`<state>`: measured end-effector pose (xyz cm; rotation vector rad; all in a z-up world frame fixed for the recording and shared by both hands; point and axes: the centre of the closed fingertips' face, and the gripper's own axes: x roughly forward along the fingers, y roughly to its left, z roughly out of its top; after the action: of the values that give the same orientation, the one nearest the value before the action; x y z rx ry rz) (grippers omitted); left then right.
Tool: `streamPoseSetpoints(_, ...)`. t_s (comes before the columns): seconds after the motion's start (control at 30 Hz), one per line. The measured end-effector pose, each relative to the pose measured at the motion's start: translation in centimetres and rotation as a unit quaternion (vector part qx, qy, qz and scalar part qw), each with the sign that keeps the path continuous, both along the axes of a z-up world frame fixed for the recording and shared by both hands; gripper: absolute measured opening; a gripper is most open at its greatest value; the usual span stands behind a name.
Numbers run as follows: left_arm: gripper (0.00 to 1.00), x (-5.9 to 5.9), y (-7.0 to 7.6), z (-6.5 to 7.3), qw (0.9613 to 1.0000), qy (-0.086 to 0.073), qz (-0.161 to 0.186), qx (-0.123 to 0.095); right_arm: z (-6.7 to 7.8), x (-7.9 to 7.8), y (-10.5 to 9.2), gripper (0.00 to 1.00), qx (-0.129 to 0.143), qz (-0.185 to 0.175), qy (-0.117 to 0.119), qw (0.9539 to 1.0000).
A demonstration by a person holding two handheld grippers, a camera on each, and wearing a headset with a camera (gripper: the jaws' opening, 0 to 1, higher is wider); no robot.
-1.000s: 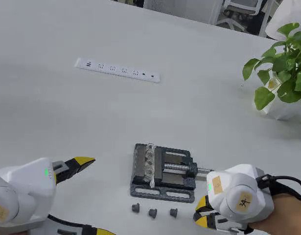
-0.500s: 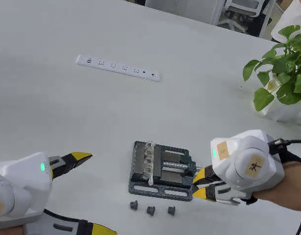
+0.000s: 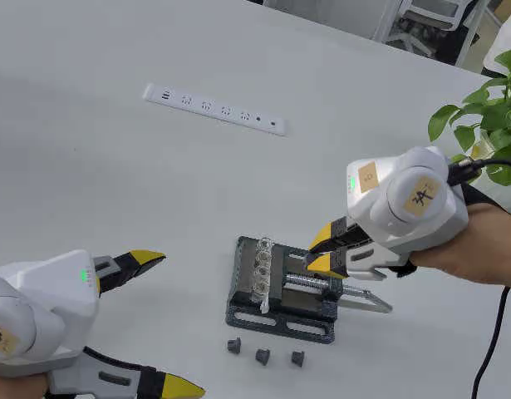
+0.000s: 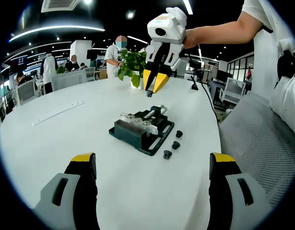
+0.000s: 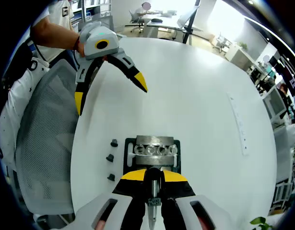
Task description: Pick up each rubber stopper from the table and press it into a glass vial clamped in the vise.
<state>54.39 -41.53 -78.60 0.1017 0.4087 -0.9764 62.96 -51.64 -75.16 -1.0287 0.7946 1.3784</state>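
My right claw [image 3: 315, 256] hung above the vise [image 3: 280, 320], right of centre in the head view. Its jaws were drawn together on nothing that I could see. My left claw [image 3: 169, 322] sat at the lower left, spread wide and empty. The three rubber stoppers [image 3: 262, 357] lay in a row on the table [image 3: 114, 183], just below the vise in the frame and apart from it, none yet lifted. The glass vials [image 3: 260, 270] stood in a line between the vise's faces, mouths up and, as far as I could judge, unplugged.

I judged the first need was to part the right claw's jaws and bring it down on the nearest stopper at the lower centre. Pinching the stopper by its wider head would leave the narrow end free below. It would then have to stay upright, be centred over one vial mouth, and be pressed straight down. A sideways shove could, I thought, chip the glass or tip the stopper.
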Motion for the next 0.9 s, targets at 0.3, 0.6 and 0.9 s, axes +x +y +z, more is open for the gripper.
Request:
streamPoseSetpoints(0.3,0.98,0.2,0.0,0.1,1.0,-0.004,0.004,-0.005,-0.5,1.8,2.3,0.06,0.002,0.011,0.005,0.9999)
streamPoseSetpoints(0.6,0.98,0.7,0.2,0.0,0.9999,-0.005,0.008,-0.007,-2.0,3.2,3.5,0.06,-0.007,0.021,0.013,0.9997)
streamPoseSetpoints(0.9,0.98,1.2,0.4,-0.2,0.9999,-0.004,0.011,-0.01,-3.2,3.7,3.7,0.06,-0.016,0.023,0.023,0.9993)
